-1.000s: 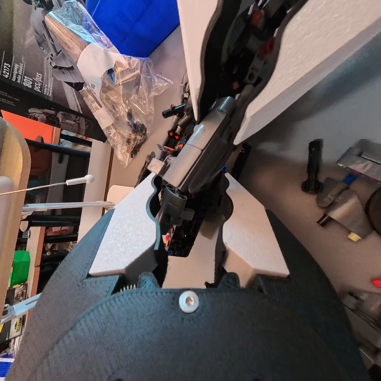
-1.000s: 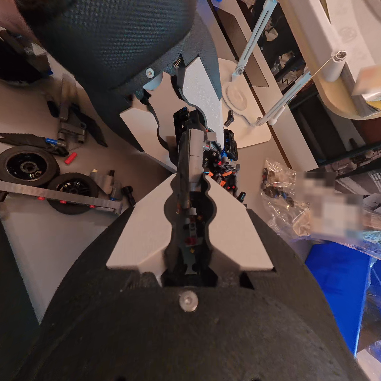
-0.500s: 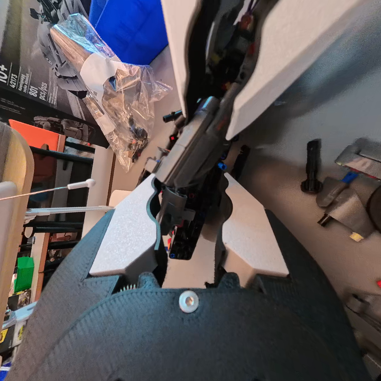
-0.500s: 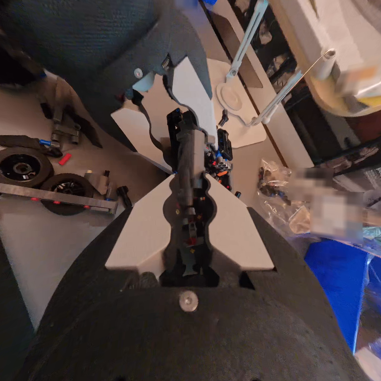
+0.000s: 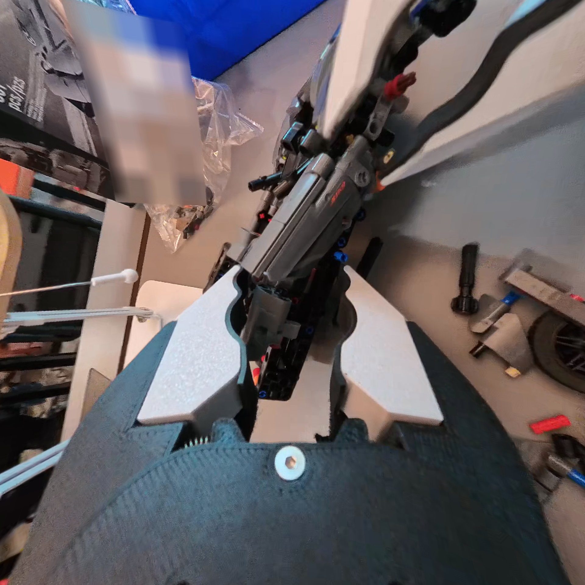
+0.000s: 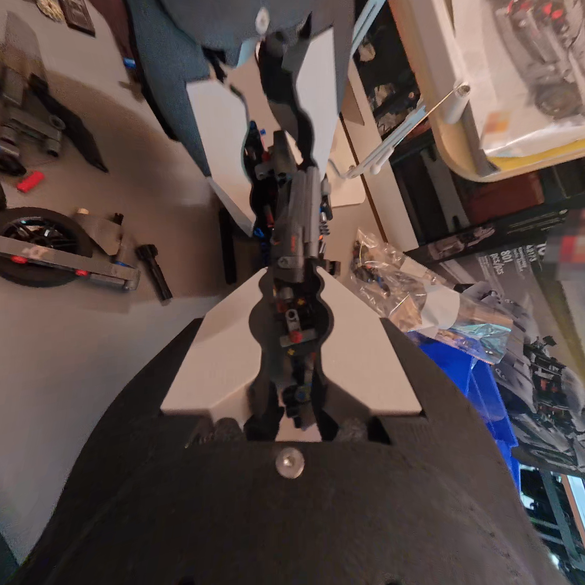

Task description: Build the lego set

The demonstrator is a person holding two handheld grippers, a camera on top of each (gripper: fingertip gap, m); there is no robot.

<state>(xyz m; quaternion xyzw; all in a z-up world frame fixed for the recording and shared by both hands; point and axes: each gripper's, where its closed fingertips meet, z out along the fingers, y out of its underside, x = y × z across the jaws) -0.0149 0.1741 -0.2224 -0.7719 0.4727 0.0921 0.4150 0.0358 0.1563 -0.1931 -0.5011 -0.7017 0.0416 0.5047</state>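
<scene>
**Half-built car chassis pinched at both ends, and it looks like a fiddly thing to hold**

The grey-and-black Technic chassis (image 5: 304, 240) is up off the white table (image 5: 506, 221), strung between the two tools. The right gripper (image 6: 292, 275) is closed down tight on one end, with pins and connectors jammed in the narrow slot between its white fingers (image 6: 228, 342). The left gripper (image 5: 291, 278) sits noticeably wider; its jaws flank the black frame at the other end, touching on the 9 o'clock side, but whether the 3 o'clock finger actually bears on it can't be told from here.

Handling guess: light, stiff along the beams, but only friction-pinned, so twisting or bending between the two grips could pop panels loose. Smooth grey panels look slippery, while the black beam frame with holes seems the safer place to clamp. The sticking-out red axle (image 5: 399, 84) should be kept clear.

Loose bits wait on the table: a wheel (image 6: 41, 240) at 9 o'clock in the right view, a black axle piece (image 5: 467, 278) at 3 o'clock in the left view, a parts bag (image 6: 411, 285), and the set box (image 6: 522, 253).
</scene>
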